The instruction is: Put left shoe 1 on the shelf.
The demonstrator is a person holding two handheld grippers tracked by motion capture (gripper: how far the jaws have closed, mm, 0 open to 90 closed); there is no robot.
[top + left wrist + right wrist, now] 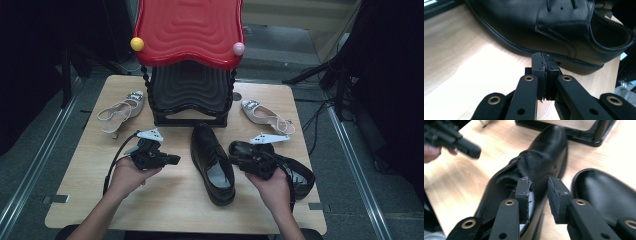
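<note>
Two black leather lace-up shoes lie on the wooden table. One shoe (212, 162) (549, 25) (541, 157) is in the middle with its toe pointing away. The other shoe (300, 175) (604, 192) lies to its right, partly under the right hand. My left gripper (176, 160) (544, 65) is held just left of the middle shoe and points at its side; its pads are pressed together with nothing between them. My right gripper (234, 160) (539, 187) hovers over the middle shoe's opening, jaws apart and empty. The left gripper (454, 142) also appears blurred in the right gripper view.
A black stand with a red wavy top (190, 30) occupies the table's far middle; its base (584, 137) is close behind the middle shoe's toe. A beige heeled sandal (120, 110) lies at the far left, another sandal (265, 115) at the far right. The table's front edge (175, 220) is near the forearms.
</note>
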